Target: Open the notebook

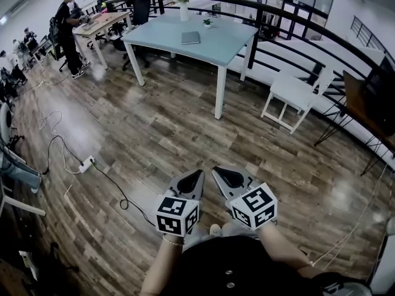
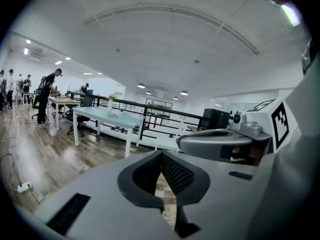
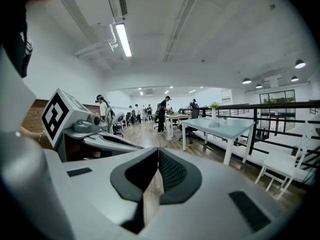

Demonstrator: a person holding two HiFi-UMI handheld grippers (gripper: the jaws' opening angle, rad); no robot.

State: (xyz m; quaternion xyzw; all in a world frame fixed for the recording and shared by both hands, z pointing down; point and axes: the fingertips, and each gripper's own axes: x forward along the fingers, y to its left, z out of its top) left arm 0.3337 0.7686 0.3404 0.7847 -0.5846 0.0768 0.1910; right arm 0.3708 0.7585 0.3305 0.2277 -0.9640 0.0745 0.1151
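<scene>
Left claw (image 1: 195,177): jaws together, nothing between them. I hold it low in front of my body, pointing out over the wooden floor (image 1: 154,134).

Right claw (image 1: 222,174): also closed and empty, just beside the left one, with the two tips angled toward each other.

Notebook (image 1: 191,37): grey, lying flat and apparently closed near the middle of the pale blue table (image 1: 225,51). It is well apart from both claws, with open floor between us.

Also on the table: a vase of flowers (image 1: 184,8) at the far edge and a small potted plant (image 1: 208,23) near it.

Surroundings: a white chair (image 1: 295,92) to the table's right and a power strip (image 1: 86,163) with its cable on the floor to my left.

Step in hand, by my judgement: the approach only; the opening has not begun.

Next move calls for crossing to the table and parting one claw's jaws to catch the cover's edge. The other claw would likely steady the book while the cover lifts.
</scene>
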